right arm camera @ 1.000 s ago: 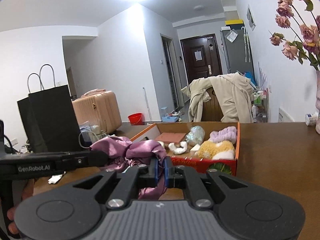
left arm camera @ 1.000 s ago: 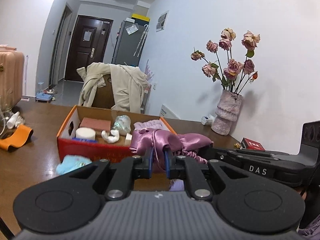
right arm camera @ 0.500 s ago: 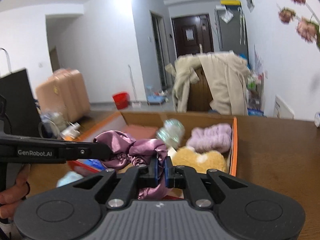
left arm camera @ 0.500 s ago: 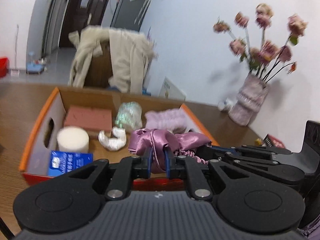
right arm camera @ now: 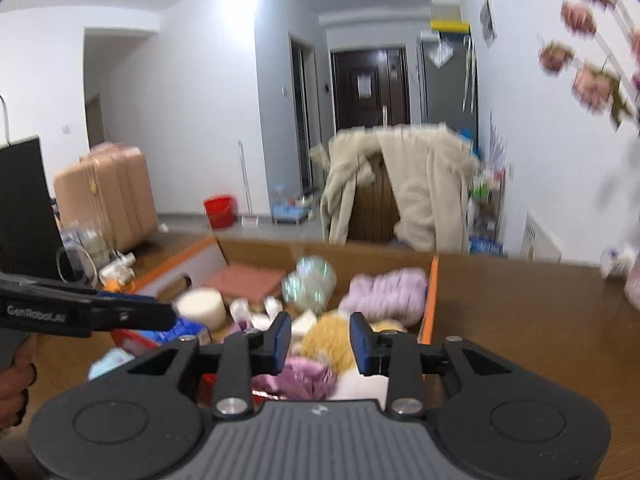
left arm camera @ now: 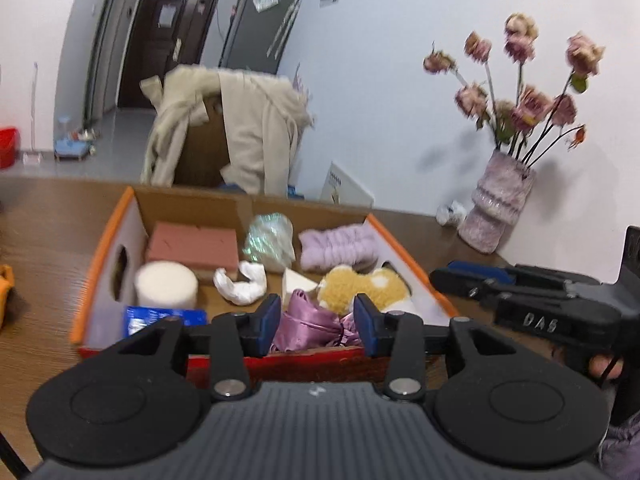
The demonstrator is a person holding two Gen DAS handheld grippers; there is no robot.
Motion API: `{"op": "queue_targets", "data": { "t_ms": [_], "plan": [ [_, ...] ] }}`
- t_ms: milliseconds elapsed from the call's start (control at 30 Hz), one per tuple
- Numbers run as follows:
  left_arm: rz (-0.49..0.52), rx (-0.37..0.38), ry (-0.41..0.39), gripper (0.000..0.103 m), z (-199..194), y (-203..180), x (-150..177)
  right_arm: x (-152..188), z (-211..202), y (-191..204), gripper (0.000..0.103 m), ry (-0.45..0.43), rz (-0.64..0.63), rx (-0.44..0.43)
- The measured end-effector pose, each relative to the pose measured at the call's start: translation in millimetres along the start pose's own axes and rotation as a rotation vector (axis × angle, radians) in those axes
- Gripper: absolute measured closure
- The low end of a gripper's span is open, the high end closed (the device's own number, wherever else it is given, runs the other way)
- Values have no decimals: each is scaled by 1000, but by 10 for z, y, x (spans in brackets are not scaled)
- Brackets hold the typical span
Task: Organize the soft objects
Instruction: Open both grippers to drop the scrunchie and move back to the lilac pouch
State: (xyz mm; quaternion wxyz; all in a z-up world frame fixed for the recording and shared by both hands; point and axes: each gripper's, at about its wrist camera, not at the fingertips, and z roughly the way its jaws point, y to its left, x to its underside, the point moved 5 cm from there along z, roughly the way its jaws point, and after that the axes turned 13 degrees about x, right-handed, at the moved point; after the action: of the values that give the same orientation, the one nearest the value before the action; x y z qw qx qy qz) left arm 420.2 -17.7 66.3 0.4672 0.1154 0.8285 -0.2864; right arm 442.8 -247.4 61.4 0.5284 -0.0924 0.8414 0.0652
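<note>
The pink satin cloth (left arm camera: 310, 326) lies inside the orange-rimmed cardboard box (left arm camera: 102, 252), against its near wall beside a yellow plush toy (left arm camera: 364, 286). My left gripper (left arm camera: 316, 316) hovers over it with its jaws opening, pads clear of the fabric. In the right wrist view the same cloth (right arm camera: 298, 376) sits below my right gripper (right arm camera: 318, 340), whose jaws are also opening with nothing pressed between them. The box (right arm camera: 430, 300) also holds a lilac fluffy piece (right arm camera: 384, 292), a pink sponge block (left arm camera: 192, 244), a white foam cylinder (left arm camera: 166, 284) and a shiny wrapped ball (left arm camera: 270, 238).
A vase of dried roses (left arm camera: 498, 212) stands at the wall on the right of the brown table (right arm camera: 520, 312). A chair draped with a beige coat (left arm camera: 236, 136) is behind the box. A light-blue soft thing (right arm camera: 108, 362) lies outside the box's left corner. A black bag (right arm camera: 24, 208) stands left.
Both grippers carried the pink cloth forward over the box, then their jaws parted and the cloth dropped into the box's near side.
</note>
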Motion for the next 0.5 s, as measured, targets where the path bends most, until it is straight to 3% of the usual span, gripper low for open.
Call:
{"op": "queue_targets", "data": {
  "t_ms": [233, 500],
  "plan": [
    [34, -73, -81, 45, -741, -404, 195, -66, -727, -57, 58, -92, -6, -24],
    [2, -101, -104, 30, -1098, -864, 882, 408, -1249, -94, 41, -69, -54, -43]
  ]
}}
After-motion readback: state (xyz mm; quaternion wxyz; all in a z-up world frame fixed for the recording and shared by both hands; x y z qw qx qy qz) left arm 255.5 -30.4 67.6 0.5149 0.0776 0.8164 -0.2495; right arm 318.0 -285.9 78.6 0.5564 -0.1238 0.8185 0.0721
